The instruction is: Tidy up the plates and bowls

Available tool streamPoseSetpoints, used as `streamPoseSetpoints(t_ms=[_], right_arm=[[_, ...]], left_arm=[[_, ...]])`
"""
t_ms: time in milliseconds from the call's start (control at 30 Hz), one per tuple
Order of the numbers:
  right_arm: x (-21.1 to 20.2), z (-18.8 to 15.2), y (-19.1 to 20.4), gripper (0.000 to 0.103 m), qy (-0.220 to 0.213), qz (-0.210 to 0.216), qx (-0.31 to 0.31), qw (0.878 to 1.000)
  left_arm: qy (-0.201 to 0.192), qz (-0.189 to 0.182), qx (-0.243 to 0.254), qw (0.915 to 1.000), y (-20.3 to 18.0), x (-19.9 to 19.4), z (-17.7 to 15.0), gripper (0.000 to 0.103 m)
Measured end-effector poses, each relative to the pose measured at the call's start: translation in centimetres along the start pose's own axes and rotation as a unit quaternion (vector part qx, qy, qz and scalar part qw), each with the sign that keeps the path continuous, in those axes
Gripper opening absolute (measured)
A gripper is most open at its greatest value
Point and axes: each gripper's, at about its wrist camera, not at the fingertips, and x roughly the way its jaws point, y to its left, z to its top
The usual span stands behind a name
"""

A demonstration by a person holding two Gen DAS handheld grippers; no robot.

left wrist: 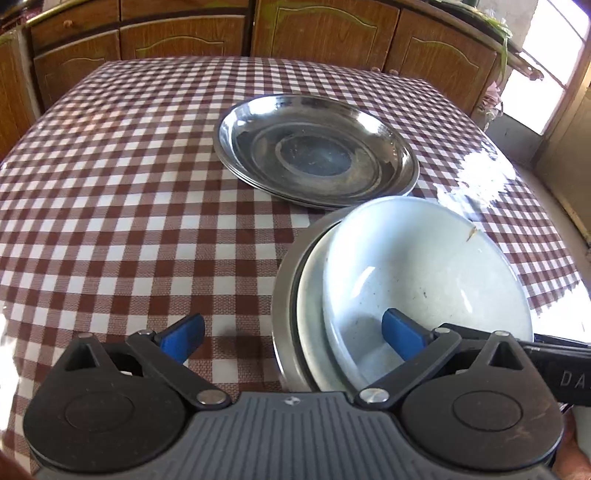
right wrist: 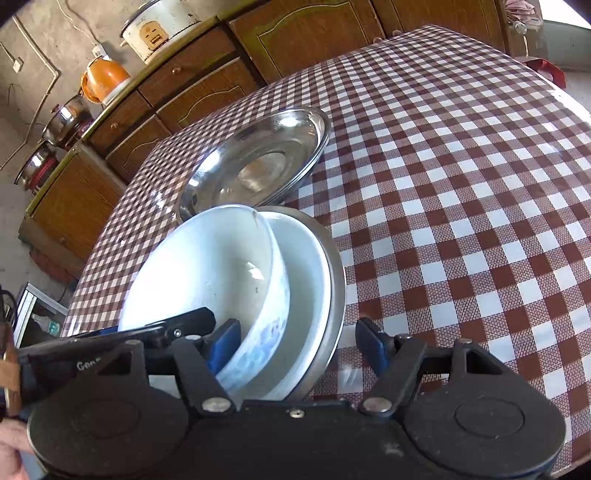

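On the red-and-white checked table, a white bowl (left wrist: 424, 266) (right wrist: 207, 273) is nested in a second white dish (left wrist: 310, 295) (right wrist: 306, 266), which sits in a steel dish (left wrist: 284, 288) (right wrist: 338, 273). Just behind them lies a stack of steel plates (left wrist: 317, 151) (right wrist: 258, 162). My left gripper (left wrist: 291, 338) is wide open astride the near rim of the nested stack, one pad inside the white bowl and one over the cloth. From the other side, my right gripper (right wrist: 298, 345) straddles the same rims. Its inner pad is against the bowl wall and its outer pad stands clear of the steel rim.
Wooden cabinets (left wrist: 184, 40) run behind the table. On their counter stand a rice cooker (right wrist: 159, 26), an orange kettle (right wrist: 105, 79) and steel pots (right wrist: 66, 118). A bright doorway (left wrist: 554, 55) lies to the right. Checked cloth (left wrist: 110, 184) stretches left of the plates.
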Motion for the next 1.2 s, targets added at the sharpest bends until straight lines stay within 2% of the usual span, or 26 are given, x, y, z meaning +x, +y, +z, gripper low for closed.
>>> streamPoseSetpoints(t_ms=[167,200,233,267,333,433,733,1200], right_arm=[[-0.2,-0.2,-0.2,0.082,-0.005,0.007,0.001,1.000],[-0.1,-0.3,-0.1,0.074,-0.005,0.013,0.003,1.000],[-0.2,-0.3,-0.1,0.062,-0.004,0.021,0.003,1.000],[-0.1,-0.3,-0.1,0.062,-0.001,0.030,0.003,1.000],[-0.1,-0.3,0.3,0.061,-0.002,0.025,0.002,1.000],[0.0,-0.1,0.2,0.058,-0.001,0.025,0.013,1.000],[-0.2,-0.7,0.6,0.058,-0.012,0.019,-0.004,1.000],[-2.7,-0.7,2.7,0.058,-0.021,0.034,-0.023,0.999]], left_arm=[[-0.001,-0.001,-0.013,0.9999,-0.2,0.0,-0.2,0.103],[-0.002,-0.001,-0.013,0.9999,-0.1,-0.1,-0.3,0.103],[-0.004,-0.007,-0.011,0.9999,-0.2,-0.1,-0.3,0.098],[-0.007,-0.021,-0.010,0.9997,-0.2,-0.3,-0.4,0.093],[-0.013,-0.050,-0.009,0.9987,-0.7,-0.5,-0.2,0.064],[-0.021,-0.036,-0.006,0.9991,-1.6,-0.4,-0.1,0.064],[-0.015,-0.044,-0.025,0.9986,-1.1,-0.5,-0.5,0.064],[-0.040,-0.032,-0.020,0.9985,-0.3,-7.0,-2.0,0.064]])
